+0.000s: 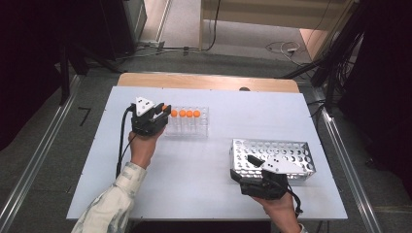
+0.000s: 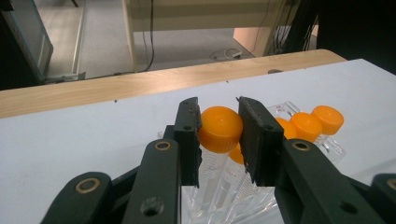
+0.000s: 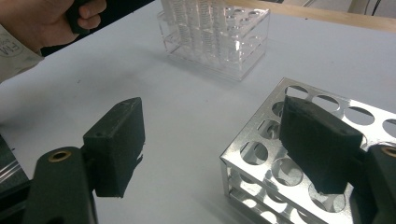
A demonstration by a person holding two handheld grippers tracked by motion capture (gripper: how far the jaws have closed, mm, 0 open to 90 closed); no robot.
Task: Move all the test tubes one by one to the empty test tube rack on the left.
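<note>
Orange caps catch the eye first: a row of capped tubes stands in the clear rack (image 1: 187,122) toward the far left of the white table (image 1: 214,194). The left gripper (image 2: 219,133) sits at the rack's left end, its jaws drawn in narrow on either side of the nearest tube (image 2: 219,128), pads against the cap or as good as touching it (from the left gripper view I cannot swear the squeeze is firm). That tube is seated in its hole, beside the other tubes (image 2: 308,123).

The right gripper (image 3: 212,149) hovers wide apart, holding nothing, one jaw over the near corner of the metal rack (image 1: 272,158), which stands empty at the right, well apart from the clear one.

To my mind the step is lifting this tube out. Doing it well means pinching squarely on the cap, then drawing straight up along the tube's own line, so it neither binds in the hole nor tips the light plastic rack. A slanted pull could knock the neighbouring caps.
</note>
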